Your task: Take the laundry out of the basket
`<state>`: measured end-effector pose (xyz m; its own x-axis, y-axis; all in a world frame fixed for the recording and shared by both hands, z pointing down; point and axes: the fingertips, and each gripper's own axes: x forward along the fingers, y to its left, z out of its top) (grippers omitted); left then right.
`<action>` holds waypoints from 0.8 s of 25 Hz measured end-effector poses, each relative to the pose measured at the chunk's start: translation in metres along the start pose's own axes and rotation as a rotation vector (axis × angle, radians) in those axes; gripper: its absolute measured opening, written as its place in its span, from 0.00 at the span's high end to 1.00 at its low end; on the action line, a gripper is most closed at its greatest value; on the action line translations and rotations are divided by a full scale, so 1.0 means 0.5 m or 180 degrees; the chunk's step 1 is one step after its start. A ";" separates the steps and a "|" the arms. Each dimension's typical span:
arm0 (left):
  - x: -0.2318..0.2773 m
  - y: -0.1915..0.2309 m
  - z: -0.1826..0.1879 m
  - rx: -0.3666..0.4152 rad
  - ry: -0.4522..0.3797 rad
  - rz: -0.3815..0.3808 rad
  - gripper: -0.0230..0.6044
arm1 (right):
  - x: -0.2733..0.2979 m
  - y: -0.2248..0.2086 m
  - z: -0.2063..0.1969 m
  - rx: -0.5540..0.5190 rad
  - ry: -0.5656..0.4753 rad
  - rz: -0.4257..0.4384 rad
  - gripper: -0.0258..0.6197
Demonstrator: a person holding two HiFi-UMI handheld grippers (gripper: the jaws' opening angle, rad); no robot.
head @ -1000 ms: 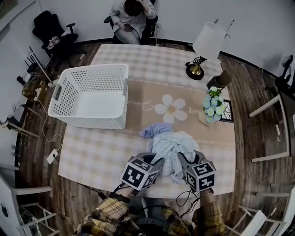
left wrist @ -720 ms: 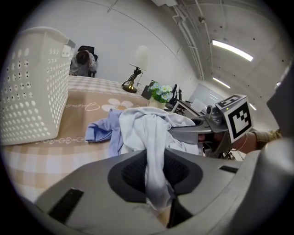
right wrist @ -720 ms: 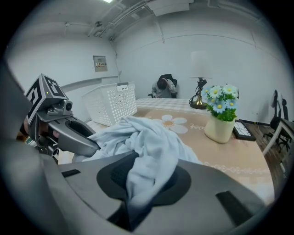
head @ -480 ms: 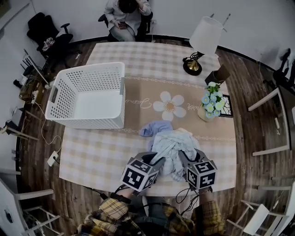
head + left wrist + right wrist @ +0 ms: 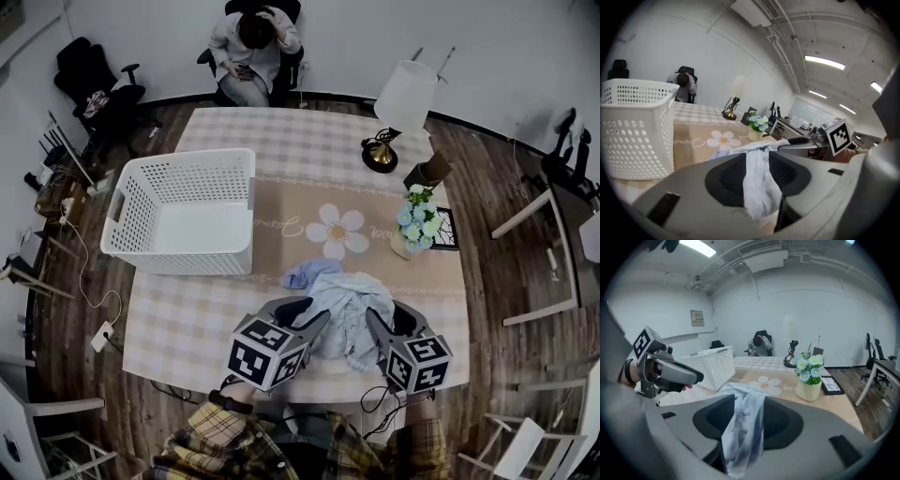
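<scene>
The left gripper (image 5: 757, 161) and right gripper (image 5: 745, 404), jaws just eased partly apart, each have a fold of the pale blue laundry (image 5: 349, 305) hanging loose between the pads. The bundle lies on the checked table (image 5: 187, 323) between them, well apart from the white basket (image 5: 155, 202) at the table's left.
</scene>
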<state>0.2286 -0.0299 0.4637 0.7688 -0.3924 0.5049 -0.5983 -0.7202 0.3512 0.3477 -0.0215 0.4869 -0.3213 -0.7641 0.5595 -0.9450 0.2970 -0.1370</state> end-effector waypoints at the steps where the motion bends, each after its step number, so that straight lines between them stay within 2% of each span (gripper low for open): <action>1: -0.012 -0.002 0.021 0.0049 -0.0067 -0.0011 0.66 | -0.008 0.005 0.016 0.0011 -0.0071 -0.0006 0.64; 6: -0.084 -0.036 0.118 0.0190 -0.0451 -0.0122 0.66 | -0.068 0.037 0.121 0.0128 -0.0548 0.0060 0.64; 13: -0.170 -0.087 0.213 0.0481 -0.0908 -0.0210 0.66 | -0.146 0.141 0.280 0.0009 -0.1169 0.0522 0.67; 14: -0.182 -0.095 0.223 0.0516 -0.0976 -0.0231 0.66 | -0.157 0.160 0.299 -0.0016 -0.1249 0.0612 0.69; 15: -0.196 -0.103 0.233 0.0550 -0.1054 -0.0247 0.73 | -0.167 0.178 0.316 -0.0039 -0.1324 0.0698 0.71; 16: -0.209 -0.111 0.244 0.0581 -0.1136 -0.0257 0.75 | -0.176 0.194 0.330 -0.0065 -0.1393 0.0770 0.77; 18: -0.237 -0.125 0.264 0.0636 -0.1298 -0.0256 0.75 | -0.194 0.222 0.353 -0.0137 -0.1505 0.0865 0.79; 20: -0.261 -0.136 0.279 0.0686 -0.1436 -0.0226 0.81 | -0.211 0.246 0.370 -0.0211 -0.1584 0.0946 0.85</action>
<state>0.2004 -0.0095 0.2637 0.8554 -0.5120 0.0780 -0.5173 -0.8372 0.1776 0.2541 -0.0102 0.2597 -0.5775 -0.8147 0.0513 -0.8091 0.5629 -0.1690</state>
